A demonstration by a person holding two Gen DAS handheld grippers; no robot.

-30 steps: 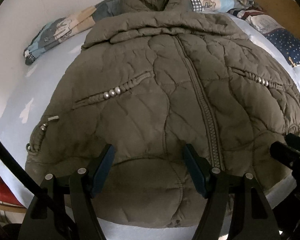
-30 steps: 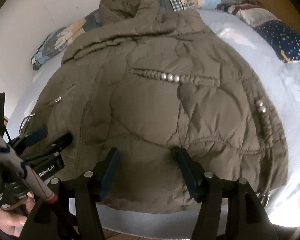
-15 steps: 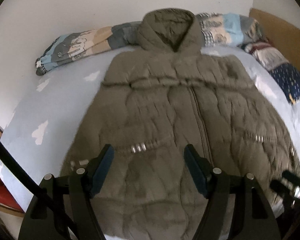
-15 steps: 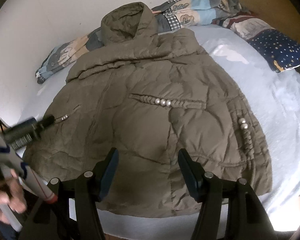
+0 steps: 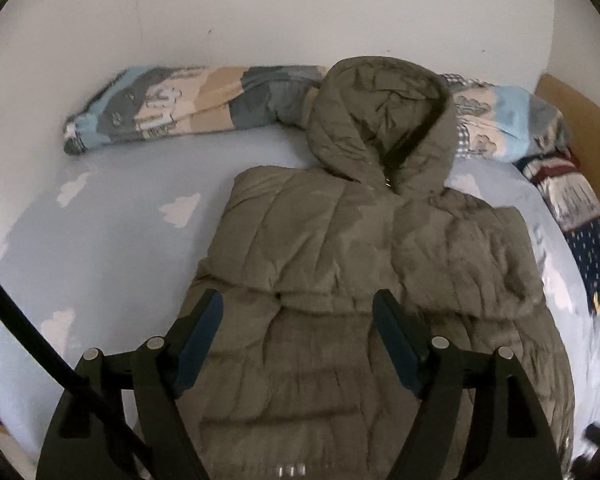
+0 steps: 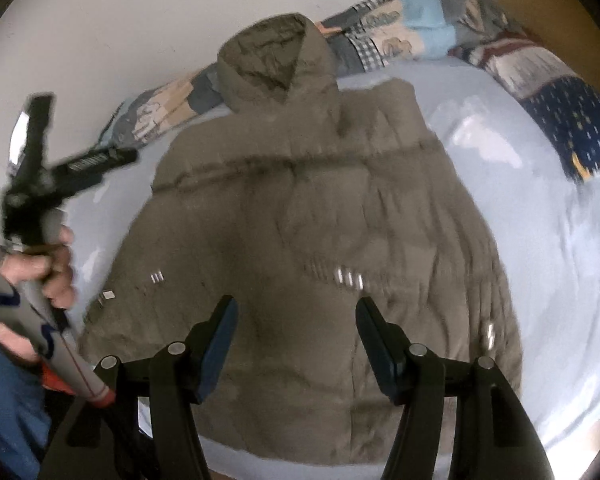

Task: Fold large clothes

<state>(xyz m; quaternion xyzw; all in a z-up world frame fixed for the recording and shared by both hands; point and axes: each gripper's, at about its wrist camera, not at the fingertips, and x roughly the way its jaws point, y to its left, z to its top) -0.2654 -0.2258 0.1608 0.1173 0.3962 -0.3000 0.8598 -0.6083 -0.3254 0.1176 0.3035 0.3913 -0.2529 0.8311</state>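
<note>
Hovering with both tongs empty, the left tongs [image 5: 298, 344] still opening and the right tongs [image 6: 294, 344] parted, we look across the olive padded jacket [image 6: 320, 220] spread face-up mid-bed [image 5: 112, 216] for folding, hood [image 5: 380, 120] against the far-edge bedding roll [image 5: 172, 108].

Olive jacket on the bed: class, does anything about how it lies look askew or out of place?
Mostly tidy: the olive jacket lies flat, front up, on the blue sheet. Only its hood is off, propped up against the rolled patterned blanket rather than lying flat.
</note>
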